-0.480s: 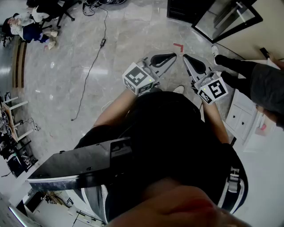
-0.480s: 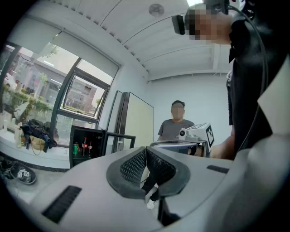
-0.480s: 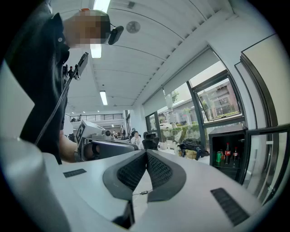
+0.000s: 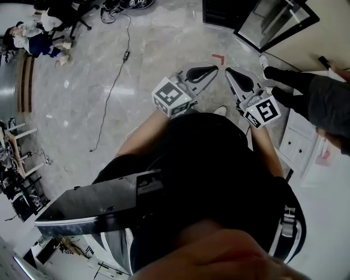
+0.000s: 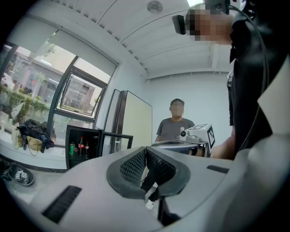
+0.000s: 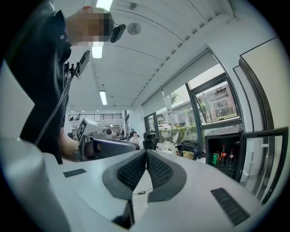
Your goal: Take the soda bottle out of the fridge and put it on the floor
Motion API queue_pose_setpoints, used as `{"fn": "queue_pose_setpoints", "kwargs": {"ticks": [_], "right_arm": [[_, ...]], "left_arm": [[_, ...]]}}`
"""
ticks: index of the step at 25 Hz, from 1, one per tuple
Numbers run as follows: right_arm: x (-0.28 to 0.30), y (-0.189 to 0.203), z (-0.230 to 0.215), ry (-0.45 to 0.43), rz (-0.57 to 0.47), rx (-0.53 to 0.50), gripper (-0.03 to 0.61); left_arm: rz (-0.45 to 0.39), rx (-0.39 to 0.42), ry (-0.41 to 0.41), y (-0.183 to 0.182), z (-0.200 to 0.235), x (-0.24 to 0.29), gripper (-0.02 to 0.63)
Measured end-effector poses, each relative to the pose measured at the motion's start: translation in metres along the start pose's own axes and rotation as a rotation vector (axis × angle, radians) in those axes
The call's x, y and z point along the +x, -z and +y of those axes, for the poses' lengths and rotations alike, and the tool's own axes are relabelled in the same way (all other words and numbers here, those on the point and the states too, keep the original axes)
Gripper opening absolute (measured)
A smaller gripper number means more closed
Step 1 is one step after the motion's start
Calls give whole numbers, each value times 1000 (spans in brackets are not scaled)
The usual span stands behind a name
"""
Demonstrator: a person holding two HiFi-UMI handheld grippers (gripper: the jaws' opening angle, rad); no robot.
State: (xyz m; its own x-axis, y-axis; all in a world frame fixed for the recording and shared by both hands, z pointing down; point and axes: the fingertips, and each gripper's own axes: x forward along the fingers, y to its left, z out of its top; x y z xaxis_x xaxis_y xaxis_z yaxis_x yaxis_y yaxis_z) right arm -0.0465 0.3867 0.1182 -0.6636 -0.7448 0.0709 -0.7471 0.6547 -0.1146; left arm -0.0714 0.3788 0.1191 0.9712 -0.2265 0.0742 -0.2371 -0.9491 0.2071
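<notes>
Head view first: we're looking steeply down, and both tools are held out in front of the body. The left gripper (image 4: 211, 70) and right gripper (image 4: 230, 72) angle in toward each other, tips near but apart. The fridge (image 4: 220, 12) sits at 12 o'clock, well apart from both, with its glass door (image 4: 279, 22) swung open toward 1 o'clock. We can't see the bottle from up here.

Over to the left gripper view: the left gripper (image 5: 146, 152) has its jaws pressed together with nothing between them. The fridge (image 5: 68, 136) is out at 9 o'clock, and the soda bottle (image 5: 81, 144) stands upright on the shelf inside, beside a second bottle and a green can (image 5: 72, 148).

Now the right gripper view: the right gripper (image 6: 146, 155) is clamped shut and empty. Here the fridge (image 6: 223, 136) lies at 3 o'clock, and the soda bottle (image 6: 223, 153) is upright in it.

So the target is dead ahead between the two tools, with its long axis vertical. We judge neither hand clearly nearer. Whichever goes will need to swing toward the opening and spread its jaws first.
</notes>
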Motion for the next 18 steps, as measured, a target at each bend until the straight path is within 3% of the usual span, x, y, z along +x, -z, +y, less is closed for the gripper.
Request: {"fn": "queue_pose_setpoints", "kwargs": {"ticks": [5, 9, 18], "right_arm": [[-12, -11, 4, -30, -29, -91, 12], [-27, -18, -3, -91, -76, -14, 12], [-60, -15, -34, -129, -85, -42, 12]], "left_arm": [[-7, 25, -23, -5, -6, 12, 6], [-27, 57, -43, -12, -16, 27, 6], [-34, 64, -64, -3, -41, 67, 5]]}}
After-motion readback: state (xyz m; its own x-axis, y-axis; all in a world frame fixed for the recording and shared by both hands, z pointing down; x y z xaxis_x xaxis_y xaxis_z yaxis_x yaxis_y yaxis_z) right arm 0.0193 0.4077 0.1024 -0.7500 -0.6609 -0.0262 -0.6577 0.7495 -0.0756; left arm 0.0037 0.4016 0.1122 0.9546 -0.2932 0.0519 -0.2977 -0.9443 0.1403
